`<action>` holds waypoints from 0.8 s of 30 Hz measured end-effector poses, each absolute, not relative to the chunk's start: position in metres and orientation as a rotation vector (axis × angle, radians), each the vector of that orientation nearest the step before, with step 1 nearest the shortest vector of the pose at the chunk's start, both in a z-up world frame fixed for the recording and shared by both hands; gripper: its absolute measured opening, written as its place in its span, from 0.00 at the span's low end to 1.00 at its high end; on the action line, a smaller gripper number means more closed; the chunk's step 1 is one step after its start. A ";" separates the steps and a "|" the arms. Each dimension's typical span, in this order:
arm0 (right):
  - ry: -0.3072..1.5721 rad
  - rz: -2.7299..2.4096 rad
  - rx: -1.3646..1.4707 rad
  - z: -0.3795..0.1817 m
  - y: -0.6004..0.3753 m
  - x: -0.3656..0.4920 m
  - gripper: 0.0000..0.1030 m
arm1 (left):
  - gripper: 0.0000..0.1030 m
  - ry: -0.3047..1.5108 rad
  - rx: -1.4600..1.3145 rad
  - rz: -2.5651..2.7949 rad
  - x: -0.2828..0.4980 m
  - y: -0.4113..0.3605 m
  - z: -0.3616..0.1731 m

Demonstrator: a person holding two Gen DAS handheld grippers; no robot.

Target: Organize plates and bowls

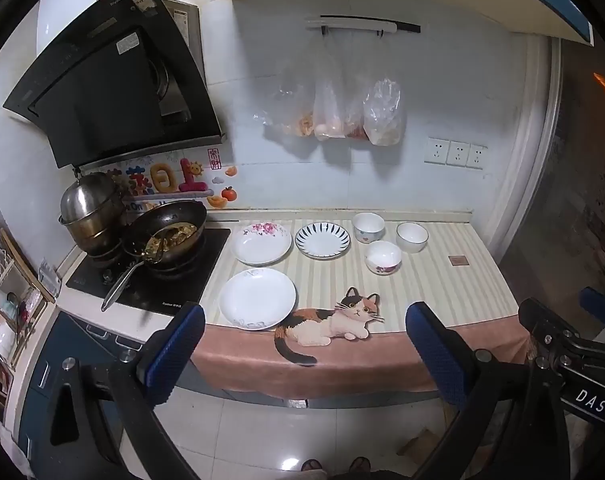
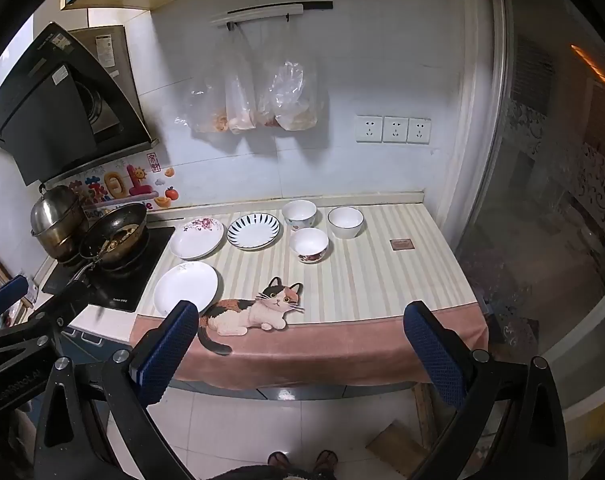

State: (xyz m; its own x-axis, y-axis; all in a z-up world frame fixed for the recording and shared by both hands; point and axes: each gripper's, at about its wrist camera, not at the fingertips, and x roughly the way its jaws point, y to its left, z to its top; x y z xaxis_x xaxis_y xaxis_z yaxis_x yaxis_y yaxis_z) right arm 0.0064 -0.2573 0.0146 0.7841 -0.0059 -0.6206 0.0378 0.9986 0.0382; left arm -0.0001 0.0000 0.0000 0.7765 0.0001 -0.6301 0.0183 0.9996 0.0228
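Both grippers, left (image 1: 304, 330) and right (image 2: 300, 328), wide open, empty, held back from counter edge. Three plates (image 1: 257, 298) left of cat picture (image 1: 334, 322), three bowls (image 1: 382, 256) behind it. Start with near plate; rim looks thin, pinch gently.

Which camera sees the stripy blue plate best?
The left wrist view: there the striped plate sits near the middle of the picture, larger, with its blue rays clear. The right wrist view shows the same plate whole too, but smaller and off to the left of center.
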 end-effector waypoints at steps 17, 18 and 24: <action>0.675 -0.022 0.058 0.018 -0.255 0.013 1.00 | 1.00 0.686 0.025 -0.009 0.000 0.000 0.000; 0.675 -0.023 0.058 0.017 -0.255 0.014 1.00 | 1.00 0.686 0.025 -0.010 0.003 0.002 0.001; 0.676 -0.020 0.063 0.017 -0.254 0.014 1.00 | 1.00 0.693 0.024 -0.012 0.005 0.005 0.003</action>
